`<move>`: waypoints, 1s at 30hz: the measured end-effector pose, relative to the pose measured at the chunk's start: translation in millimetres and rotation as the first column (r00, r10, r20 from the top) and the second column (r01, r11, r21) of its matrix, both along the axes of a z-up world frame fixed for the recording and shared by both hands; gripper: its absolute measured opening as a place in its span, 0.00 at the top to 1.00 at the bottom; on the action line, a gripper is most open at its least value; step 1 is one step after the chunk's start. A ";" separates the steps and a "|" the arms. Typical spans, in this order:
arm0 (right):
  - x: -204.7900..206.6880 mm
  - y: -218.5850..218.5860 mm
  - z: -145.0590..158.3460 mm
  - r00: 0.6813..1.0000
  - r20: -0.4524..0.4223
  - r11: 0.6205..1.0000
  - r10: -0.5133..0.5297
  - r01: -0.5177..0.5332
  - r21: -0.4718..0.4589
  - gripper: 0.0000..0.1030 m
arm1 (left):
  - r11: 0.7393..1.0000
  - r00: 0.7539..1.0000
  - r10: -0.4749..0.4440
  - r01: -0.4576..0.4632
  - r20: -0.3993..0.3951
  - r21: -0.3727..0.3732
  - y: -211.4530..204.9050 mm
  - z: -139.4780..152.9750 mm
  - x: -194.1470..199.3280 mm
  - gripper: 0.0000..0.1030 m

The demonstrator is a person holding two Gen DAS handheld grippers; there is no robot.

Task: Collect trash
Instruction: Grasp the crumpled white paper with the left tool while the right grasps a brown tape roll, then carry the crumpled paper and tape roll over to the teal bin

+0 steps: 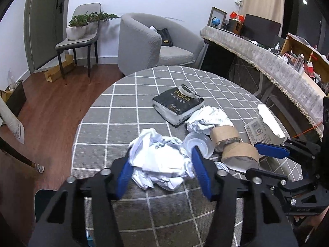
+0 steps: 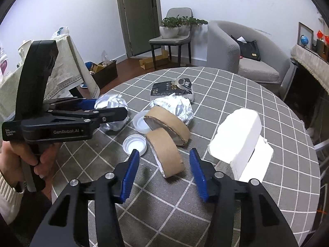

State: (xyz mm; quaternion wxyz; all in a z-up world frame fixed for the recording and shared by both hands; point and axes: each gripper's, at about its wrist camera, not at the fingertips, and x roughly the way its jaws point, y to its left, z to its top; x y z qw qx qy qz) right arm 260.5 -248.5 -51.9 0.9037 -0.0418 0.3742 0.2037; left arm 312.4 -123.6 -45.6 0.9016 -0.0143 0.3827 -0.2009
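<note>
While crumpled paper (image 1: 162, 160) fills left claw (image 1: 162, 162) | plastic lid (image 1: 198, 143) touching | tape rolls (image 1: 236, 148) beside

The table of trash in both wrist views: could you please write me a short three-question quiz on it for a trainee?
1. True or false: the right claw is clamped on the white foam block.
2. What sits between the fingers of the left claw? A. crumpled paper B. tissue pack C. plastic lid
3. How many cardboard cores lie on the checked table?

Key: 1. False: it stands open around a cardboard core, with gaps on both sides. 2. A. 3. Two.
</note>
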 end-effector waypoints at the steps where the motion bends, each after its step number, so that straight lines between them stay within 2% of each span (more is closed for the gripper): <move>1: -0.2 -0.3 0.1 1.000 0.000 1.000 -0.001 0.001 -0.001 0.54 | 1.000 1.000 -0.002 0.002 0.002 -0.004 -0.1 0.0 -0.4 0.48; 3: 1.5 0.8 -0.8 1.000 -0.005 1.000 -0.001 0.001 -0.004 0.58 | 1.000 1.000 -0.002 0.002 0.001 -0.019 1.0 0.7 -0.7 0.51; 10: 1.6 5.6 -2.9 1.000 -0.016 1.000 0.007 -0.007 -0.028 0.62 | 0.998 1.000 0.001 -0.001 0.003 -0.063 6.9 5.1 -2.6 0.52; 15: 4.8 5.9 -5.2 0.999 -0.035 0.999 -0.005 0.004 -0.033 0.77 | 0.997 1.000 0.001 0.001 0.020 -0.080 12.8 12.4 -7.1 0.52; 30: -5.5 24.5 24.8 1.000 0.027 1.000 0.012 -0.012 -0.013 0.79 | 0.997 0.998 0.027 -0.023 0.055 -0.068 36.9 32.6 -21.5 0.52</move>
